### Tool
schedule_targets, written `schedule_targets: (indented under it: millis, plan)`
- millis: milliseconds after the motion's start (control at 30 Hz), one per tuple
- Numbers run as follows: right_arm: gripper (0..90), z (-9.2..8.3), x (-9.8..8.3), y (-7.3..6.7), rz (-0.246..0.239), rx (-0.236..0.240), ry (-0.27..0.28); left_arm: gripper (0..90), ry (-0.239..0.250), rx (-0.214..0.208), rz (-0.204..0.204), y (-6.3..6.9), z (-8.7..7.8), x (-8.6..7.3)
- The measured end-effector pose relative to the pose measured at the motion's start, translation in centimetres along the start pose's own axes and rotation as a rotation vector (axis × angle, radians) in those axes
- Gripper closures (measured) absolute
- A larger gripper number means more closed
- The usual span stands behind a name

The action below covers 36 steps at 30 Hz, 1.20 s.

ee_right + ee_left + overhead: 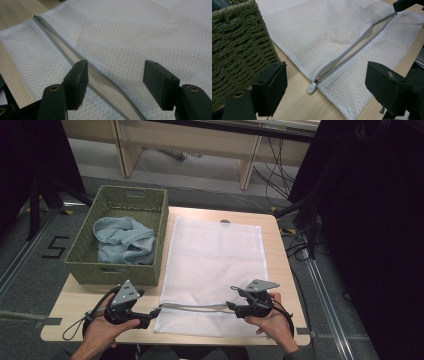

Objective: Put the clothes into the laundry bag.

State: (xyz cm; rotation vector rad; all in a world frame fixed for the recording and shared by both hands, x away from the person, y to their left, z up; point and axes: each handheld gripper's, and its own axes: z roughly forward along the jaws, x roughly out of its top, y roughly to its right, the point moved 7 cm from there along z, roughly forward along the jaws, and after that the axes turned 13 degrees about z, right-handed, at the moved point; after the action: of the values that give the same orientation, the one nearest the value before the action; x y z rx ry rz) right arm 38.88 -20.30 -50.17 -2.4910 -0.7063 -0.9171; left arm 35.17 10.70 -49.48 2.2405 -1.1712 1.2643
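Lying flat at the table's centre, item one, the white mesh laundry bag (212, 270), has its zipper (352, 50) already gaping along the near edge, the pull (312, 87) at the nine o'clock end. My left gripper (145, 320) and right gripper (232, 306) flank that opening, jaws apart and empty. Judged outstanding: the blue garment (122, 240) remains in the green basket (82, 251) at ten o'clock, unloaded.

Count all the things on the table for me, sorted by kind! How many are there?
Woven basket: 1
Blue cloth in the basket: 1
White mesh laundry bag with a grey zipper: 1
Hand-held grippers: 2, the left and the right, both open
Total: 5
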Motion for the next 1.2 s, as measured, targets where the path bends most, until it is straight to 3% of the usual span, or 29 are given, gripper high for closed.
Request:
schedule_targets:
  millis: [67, 100, 133, 200, 233, 300, 367, 500, 533, 600, 633, 733, 833, 1000, 1033, 1200]
  plan:
    - [38.0, 0.4, -0.1, -0.1, -0.012, -0.002, -0.013, 17.5, 0.001, -0.002, -0.007, 0.1, 0.0, 0.0]
    - [37.8, 0.9, 0.0, -0.2, -0.007, -0.013, 0.028, 17.5, 0.0, -0.001, -0.009, 0.1, 0.0, 0.0]
    - [36.8, 0.6, -0.1, -0.1, -0.022, -0.015, -0.027, 17.5, 0.0, -0.001, -0.009, 0.1, 0.0, 0.0]
    - [36.6, 0.9, 0.0, -0.1, -0.035, -0.019, -0.01, 17.5, -0.001, -0.007, -0.007, 0.2, 0.0, 0.0]
    - [36.2, 1.2, 0.1, -0.1, -0.036, -0.019, 0.009, 17.5, -0.018, -0.01, 0.018, 0.0, -0.1, -0.1]
    - [34.7, 1.3, -0.1, -0.3, -0.012, -0.013, -0.033, 17.5, -0.016, -0.012, 0.017, 0.1, 0.0, -0.1]
    - [34.4, 1.5, 0.0, -0.1, -0.035, -0.014, -0.031, 17.5, -0.01, -0.012, 0.001, 0.2, 0.0, -0.1]
    - [32.7, 2.6, 0.1, -0.2, -0.042, -0.008, -0.023, 17.5, -0.012, -0.012, 0.023, 0.0, 0.0, 0.0]
    - [32.4, 2.9, 0.1, -0.2, -0.048, -0.007, -0.019, 17.5, -0.011, -0.011, 0.013, 0.1, 0.0, 0.0]
    - [32.2, 3.5, 0.1, -0.3, -0.046, 0.002, -0.049, 17.5, -0.014, -0.011, 0.023, 0.0, 0.0, -0.1]
    - [32.2, 3.5, 0.0, -0.3, -0.054, 0.002, -0.08, 17.5, -0.002, -0.004, -0.003, 0.1, 0.1, 0.0]
    - [31.8, 4.6, 0.3, -0.4, -0.079, 0.006, -0.069, 17.5, -0.002, -0.003, -0.005, 0.1, 0.0, 0.0]
    - [31.3, 5.7, 0.2, -0.7, -0.117, 0.02, -0.101, 17.5, -0.002, -0.009, 0.003, 0.0, 0.0, 0.0]
    - [31.7, 6.2, 0.1, -1.0, -0.106, 0.022, -0.133, 17.6, -0.008, -0.009, 0.001, 0.0, -0.1, -0.1]
    - [31.8, 6.2, 0.0, -0.9, -0.125, 0.026, -0.152, 17.6, -0.008, -0.012, 0.008, -0.1, -0.1, 0.0]
    - [32.8, 6.8, 0.0, -0.9, -0.129, 0.024, -0.149, 17.8, -0.011, -0.007, 0.001, -0.1, -0.1, -0.1]
